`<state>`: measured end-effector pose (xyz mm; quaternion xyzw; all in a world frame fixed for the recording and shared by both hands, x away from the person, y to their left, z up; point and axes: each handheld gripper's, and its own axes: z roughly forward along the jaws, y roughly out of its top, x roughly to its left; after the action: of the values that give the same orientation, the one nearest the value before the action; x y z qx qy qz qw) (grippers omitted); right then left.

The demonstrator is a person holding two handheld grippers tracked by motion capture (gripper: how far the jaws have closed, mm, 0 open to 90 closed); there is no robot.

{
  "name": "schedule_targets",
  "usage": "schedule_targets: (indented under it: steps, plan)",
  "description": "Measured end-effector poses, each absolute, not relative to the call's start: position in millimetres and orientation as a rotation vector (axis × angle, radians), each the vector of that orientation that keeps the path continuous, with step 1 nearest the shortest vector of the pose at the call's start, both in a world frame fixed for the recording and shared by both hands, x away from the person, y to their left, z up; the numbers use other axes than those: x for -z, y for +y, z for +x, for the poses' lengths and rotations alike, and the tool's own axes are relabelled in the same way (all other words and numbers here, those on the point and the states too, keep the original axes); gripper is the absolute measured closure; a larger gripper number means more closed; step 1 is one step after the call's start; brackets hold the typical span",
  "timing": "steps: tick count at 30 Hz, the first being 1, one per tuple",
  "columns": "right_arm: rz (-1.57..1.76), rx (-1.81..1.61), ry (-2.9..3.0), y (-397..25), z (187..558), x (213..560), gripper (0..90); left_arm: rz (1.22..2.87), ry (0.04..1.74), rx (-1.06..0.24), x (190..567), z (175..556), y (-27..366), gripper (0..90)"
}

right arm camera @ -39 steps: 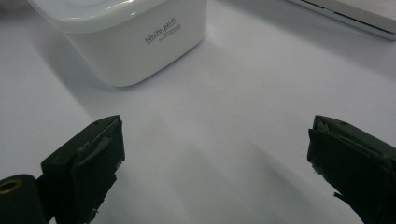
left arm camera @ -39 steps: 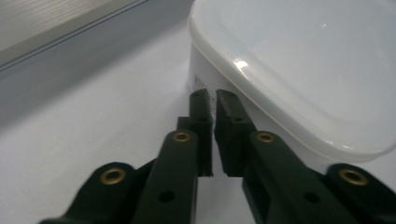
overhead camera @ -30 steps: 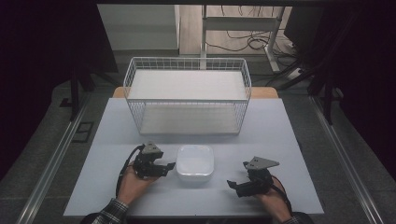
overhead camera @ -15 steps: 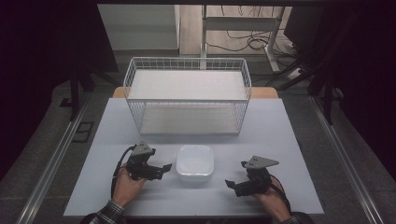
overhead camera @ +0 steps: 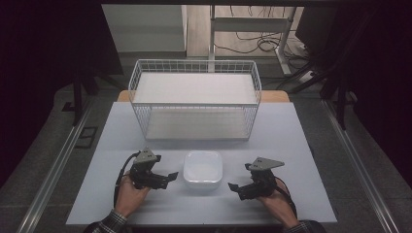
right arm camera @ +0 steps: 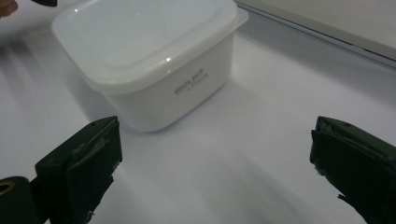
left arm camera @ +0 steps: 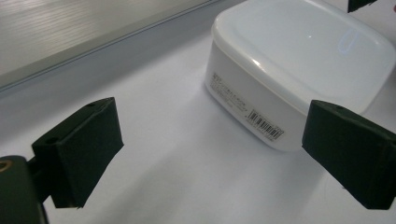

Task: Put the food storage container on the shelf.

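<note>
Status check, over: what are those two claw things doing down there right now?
Left gripper open, right gripper open, both empty. White lidded box sits between them on the table, untouched. Nothing blocking; wire basket stands behind.

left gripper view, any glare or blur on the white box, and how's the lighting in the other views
Left gripper view: small bright glints on the lid of the white box; the barcode label is sharp, the near pads slightly soft. Right gripper view: one small glint on the lid, printed side text readable, a soft shadow beside the box. High view: table evenly lit, surroundings dark at both sides.
</note>
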<state>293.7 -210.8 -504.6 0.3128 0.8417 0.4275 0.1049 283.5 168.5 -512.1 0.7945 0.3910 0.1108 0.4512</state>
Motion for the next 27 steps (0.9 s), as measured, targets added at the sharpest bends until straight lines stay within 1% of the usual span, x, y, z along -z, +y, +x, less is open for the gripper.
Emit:
schedule_targets:
  steps: [6, 14, 17, 22, 25, 27]
  plan:
    - [0.911, -1.278, 2.493, -195.8, 298.1, 499.7, 0.0, 1.954, 0.94, -0.252, 505.4, 286.0, 160.5, 4.1]
    - [0.858, -1.28, 2.498, -171.3, 308.8, 489.9, 0.0, 1.952, 0.919, -0.218, 500.5, 294.9, 147.4, 2.5]
    - [0.866, -1.26, 2.514, -162.9, 314.1, 488.2, 1.6, 1.957, 0.905, -0.202, 501.4, 299.5, 140.9, 2.7]
    - [0.903, -1.233, 2.553, -151.1, 324.7, 488.6, 8.2, 1.984, 0.889, -0.187, 503.6, 308.0, 127.9, 3.8]
    - [0.91, -1.256, 2.568, -148.1, 331.5, 490.5, 8.7, 2.008, 0.908, -0.181, 506.9, 310.9, 121.6, 6.8]
    - [0.951, -1.266, 2.598, -148.6, 335.9, 491.6, 8.7, 1.998, 0.911, -0.14, 508.2, 312.4, 122.2, 7.9]
